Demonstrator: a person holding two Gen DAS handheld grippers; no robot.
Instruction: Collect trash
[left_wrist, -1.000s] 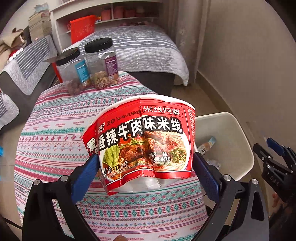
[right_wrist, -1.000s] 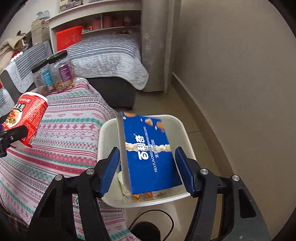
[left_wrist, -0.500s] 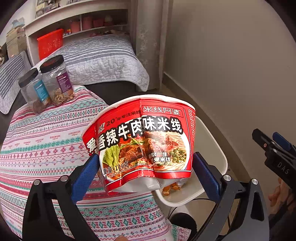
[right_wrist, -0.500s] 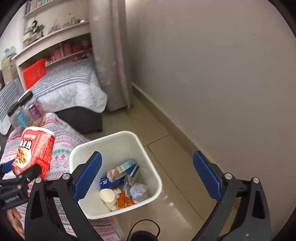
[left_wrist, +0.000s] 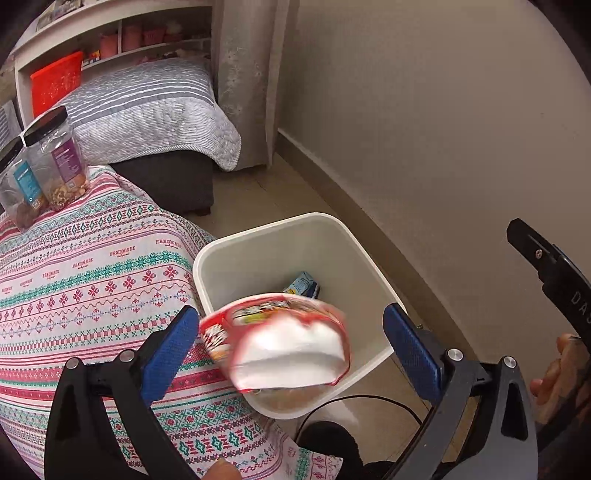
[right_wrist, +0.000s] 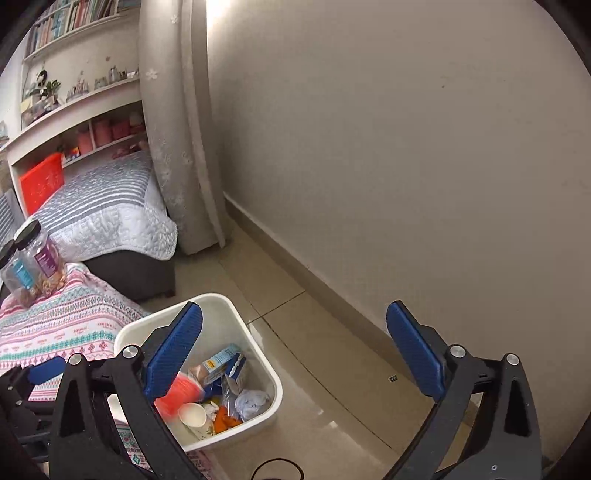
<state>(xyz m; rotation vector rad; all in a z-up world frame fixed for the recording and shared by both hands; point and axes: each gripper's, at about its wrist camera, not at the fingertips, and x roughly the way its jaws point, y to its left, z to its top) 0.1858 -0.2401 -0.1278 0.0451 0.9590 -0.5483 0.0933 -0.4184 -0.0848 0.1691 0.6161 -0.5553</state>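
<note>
A red instant-noodle cup (left_wrist: 280, 343), blurred and tipped with its white bottom toward me, drops between the wide-apart fingers of my left gripper (left_wrist: 290, 312) just above the white trash bin (left_wrist: 273, 225). The pads do not press on it. In the right wrist view the cup is a red blur (right_wrist: 177, 398) inside the bin (right_wrist: 275, 384), behind the left finger. My right gripper (right_wrist: 295, 310) stands open and empty above the floor beside the bin. A blue box (right_wrist: 221, 363) lies among the trash in the bin.
The table under a patterned cloth (left_wrist: 92, 280) touches the bin's left side, with two black-lidded jars (left_wrist: 55, 166) at its far edge. A wall (right_wrist: 406, 147) runs close on the right. A bed (left_wrist: 147, 107) and a curtain stand behind. A black cable (left_wrist: 354, 400) lies by the bin.
My left gripper swung right over the bin, opened and let the noodle cup go; it now tips and falls. My right gripper opened, dropped the blue box into the bin and rose.
</note>
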